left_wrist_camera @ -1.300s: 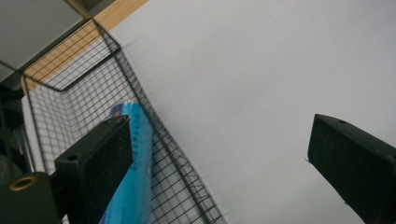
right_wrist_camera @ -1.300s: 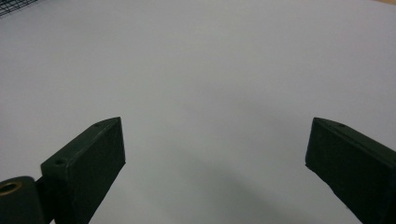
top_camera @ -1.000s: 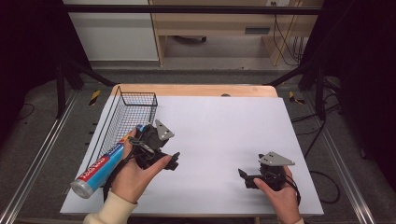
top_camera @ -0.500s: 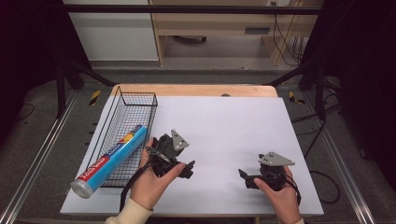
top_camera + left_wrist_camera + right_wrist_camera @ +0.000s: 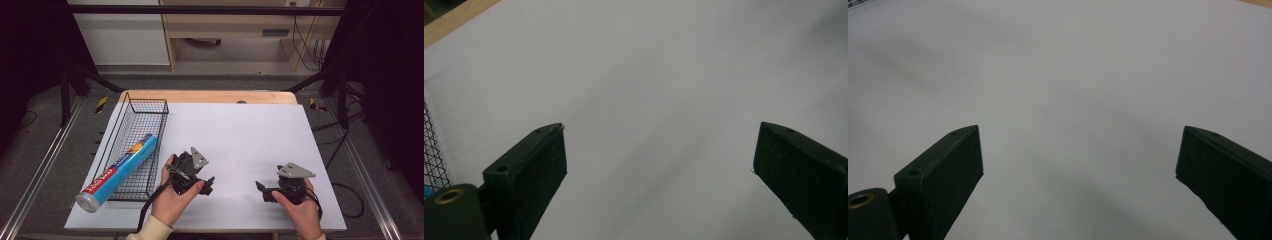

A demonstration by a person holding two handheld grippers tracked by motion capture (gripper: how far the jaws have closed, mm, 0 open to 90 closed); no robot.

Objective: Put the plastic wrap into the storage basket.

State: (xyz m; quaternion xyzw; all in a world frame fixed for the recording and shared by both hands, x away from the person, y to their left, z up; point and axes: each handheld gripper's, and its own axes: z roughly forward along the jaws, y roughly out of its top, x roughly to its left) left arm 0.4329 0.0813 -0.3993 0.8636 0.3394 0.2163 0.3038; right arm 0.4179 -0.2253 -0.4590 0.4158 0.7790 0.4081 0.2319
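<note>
The roll (image 5: 117,172) — a long tube in a blue wrapper with a red band and a grey end cap — lies slantwise in the wire basket (image 5: 155,107) along the left edge of the tabletop (image 5: 240,130). Its upper end rests inside the basket, while its capped end sticks out over the basket's near rim toward the near-left corner.

The left tool (image 5: 208,184) sits to the right of the basket, apart from it and from the roll, low over the tabletop not far from the near edge. Its jaws point right, away from the roll. In the left tool's own view (image 5: 656,150) the jaws stand spread with nothing between them — bare white surface ahead, and a sliver of the basket's mesh (image 5: 433,145) at the left border. The jaws have just been closing a little, yet they remain wide and grip nothing.

The right tool (image 5: 261,190) is held near the near-right part of the tabletop, well apart from the roll and the basket, with the left tool between it and them. Its jaws point left, toward the other tool. The right tool's own view (image 5: 1079,152) shows its jaws spread as well, empty, with plain white tabletop beyond them.

Each tool is gripped by a hand that comes in over the near edge.
</note>
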